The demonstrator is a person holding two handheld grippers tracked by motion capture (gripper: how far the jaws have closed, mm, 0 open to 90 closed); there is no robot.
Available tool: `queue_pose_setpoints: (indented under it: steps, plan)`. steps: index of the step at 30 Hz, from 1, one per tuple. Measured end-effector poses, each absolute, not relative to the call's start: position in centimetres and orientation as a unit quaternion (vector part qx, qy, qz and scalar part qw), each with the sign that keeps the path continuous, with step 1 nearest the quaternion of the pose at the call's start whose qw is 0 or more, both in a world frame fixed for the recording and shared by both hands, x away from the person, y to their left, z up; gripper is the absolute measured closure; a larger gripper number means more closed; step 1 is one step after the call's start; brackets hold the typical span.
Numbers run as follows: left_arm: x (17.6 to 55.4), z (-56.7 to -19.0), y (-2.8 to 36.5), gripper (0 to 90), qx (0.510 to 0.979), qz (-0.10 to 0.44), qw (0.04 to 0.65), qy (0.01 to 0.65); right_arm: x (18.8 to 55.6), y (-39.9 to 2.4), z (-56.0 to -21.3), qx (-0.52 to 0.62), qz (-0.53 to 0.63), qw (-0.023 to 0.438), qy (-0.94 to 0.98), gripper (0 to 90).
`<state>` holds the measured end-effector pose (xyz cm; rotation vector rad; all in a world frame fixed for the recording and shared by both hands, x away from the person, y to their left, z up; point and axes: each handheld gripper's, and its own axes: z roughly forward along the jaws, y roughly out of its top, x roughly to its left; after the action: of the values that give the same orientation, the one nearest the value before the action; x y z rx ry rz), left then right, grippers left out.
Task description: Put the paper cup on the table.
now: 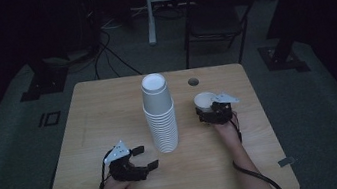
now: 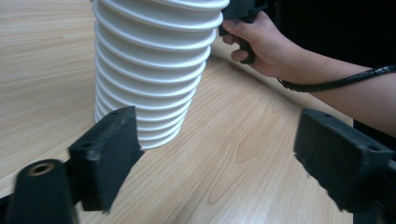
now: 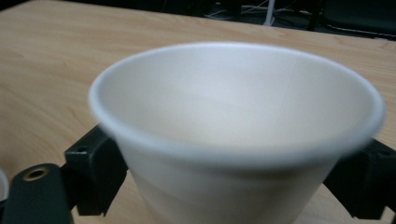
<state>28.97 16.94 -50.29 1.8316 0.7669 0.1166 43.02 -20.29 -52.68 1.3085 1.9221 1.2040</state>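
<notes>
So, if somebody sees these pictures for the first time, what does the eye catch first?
First the tall stack of white paper cups, standing upside down in the middle of the wooden table. Next, right of the stack, the single white cup, mouth up, sitting between the jaws of the right gripper. The left gripper stands open and empty at the near left, pointing toward the base of the stack.
</notes>
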Motion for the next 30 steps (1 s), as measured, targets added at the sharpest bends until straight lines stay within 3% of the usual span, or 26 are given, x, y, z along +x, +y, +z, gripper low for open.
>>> queue_pose_setpoints:
  steps: [1, 5, 24, 30]
  plan:
    - [29.0, -50.4, 16.9, 9.4, 0.772, 0.048, 0.543, 0.328, 42.7, -20.6, -52.9, 0.479, 0.446, 0.255, 0.712, 10.2]
    - [29.0, -50.6, 16.9, 7.6, 0.774, 0.056, 0.536, 0.331, 42.1, -21.0, -53.3, 0.466, 0.439, 0.261, 0.723, 10.2]
    - [28.8, -51.1, 18.8, 7.6, 0.781, 0.082, 0.511, 0.349, 37.3, -24.6, -53.5, 0.454, 0.472, 0.221, 0.722, 10.2]
    - [28.8, -51.3, 20.3, 7.7, 0.777, 0.115, 0.498, 0.368, 36.0, -25.9, -53.7, 0.456, 0.467, 0.225, 0.723, 10.2]
